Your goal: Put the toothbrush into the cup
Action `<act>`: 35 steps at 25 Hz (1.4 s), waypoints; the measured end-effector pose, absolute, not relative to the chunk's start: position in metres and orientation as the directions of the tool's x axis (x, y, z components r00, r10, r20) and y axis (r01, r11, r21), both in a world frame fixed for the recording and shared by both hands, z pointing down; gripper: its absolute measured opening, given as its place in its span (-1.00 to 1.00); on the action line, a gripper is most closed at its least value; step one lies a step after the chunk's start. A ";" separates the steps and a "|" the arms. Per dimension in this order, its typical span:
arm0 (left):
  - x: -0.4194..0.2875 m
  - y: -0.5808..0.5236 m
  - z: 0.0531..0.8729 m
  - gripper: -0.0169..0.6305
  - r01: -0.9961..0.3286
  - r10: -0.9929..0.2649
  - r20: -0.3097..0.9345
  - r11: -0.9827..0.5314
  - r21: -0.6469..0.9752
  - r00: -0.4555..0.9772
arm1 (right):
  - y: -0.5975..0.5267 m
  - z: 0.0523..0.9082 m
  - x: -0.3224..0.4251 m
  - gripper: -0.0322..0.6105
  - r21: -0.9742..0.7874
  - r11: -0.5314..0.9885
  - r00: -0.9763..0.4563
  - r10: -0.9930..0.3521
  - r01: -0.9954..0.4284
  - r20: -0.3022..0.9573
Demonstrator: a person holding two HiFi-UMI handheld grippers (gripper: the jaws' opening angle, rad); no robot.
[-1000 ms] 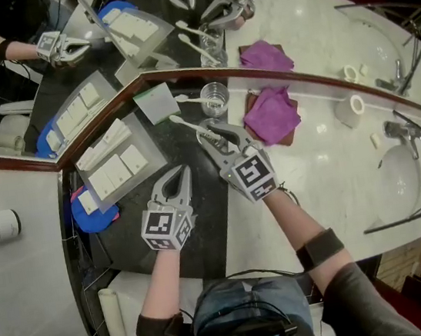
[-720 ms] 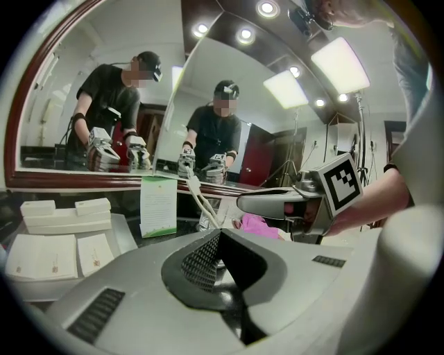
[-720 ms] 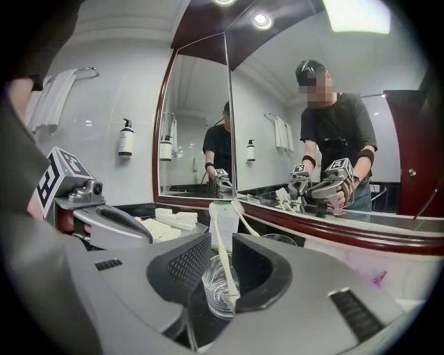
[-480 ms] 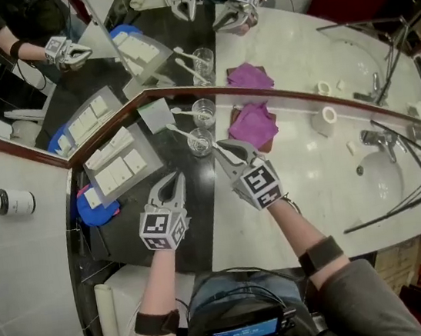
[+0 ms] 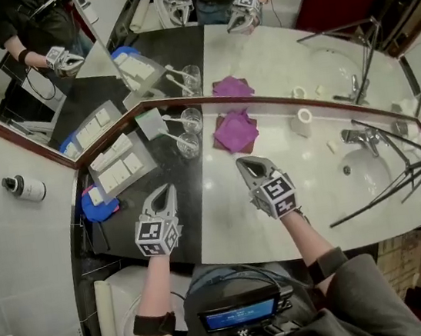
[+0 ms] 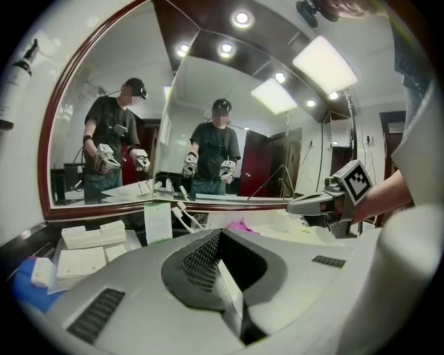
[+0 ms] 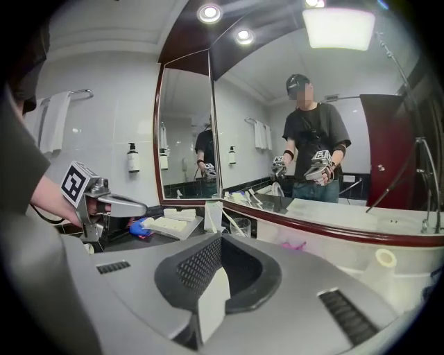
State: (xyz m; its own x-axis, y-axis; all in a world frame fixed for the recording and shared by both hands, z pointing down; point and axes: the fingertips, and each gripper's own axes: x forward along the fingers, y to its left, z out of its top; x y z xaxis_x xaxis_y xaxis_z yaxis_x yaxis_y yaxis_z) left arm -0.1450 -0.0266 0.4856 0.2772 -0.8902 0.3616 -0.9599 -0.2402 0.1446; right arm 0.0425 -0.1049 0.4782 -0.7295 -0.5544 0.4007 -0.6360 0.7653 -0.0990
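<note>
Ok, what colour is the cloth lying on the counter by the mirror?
Purple-magenta. The cloth shows best in the head view.

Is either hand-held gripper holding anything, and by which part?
Nothing: left hand-held gripper and right hand-held gripper are both shut, empty. The toothbrush sits in the cup.

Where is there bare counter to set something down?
Bare: the white marble counter between the purple cloth, the sink basin and the right gripper. Crowded: the black counter by the mirror, with two clear glass cups and a clear tray of white packets.
</note>
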 end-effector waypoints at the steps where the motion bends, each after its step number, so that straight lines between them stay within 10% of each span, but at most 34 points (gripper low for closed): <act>1: -0.143 -0.024 0.483 -0.95 -0.960 -0.891 0.360 -0.238 0.144 0.275 | -0.102 0.480 0.055 -0.85 -0.105 0.754 -0.720 -0.562 -0.648 0.408; 14: -0.113 0.010 0.469 -0.95 -0.961 -0.893 0.357 -0.233 0.152 0.273 | -0.068 0.498 0.186 -0.85 -0.153 0.609 -0.606 -0.663 -0.778 0.440; 35: -0.097 0.019 0.475 -0.95 -0.958 -0.899 0.354 -0.193 0.210 0.259 | -0.051 0.507 0.201 -0.85 -0.192 0.595 -0.609 -0.654 -0.780 0.450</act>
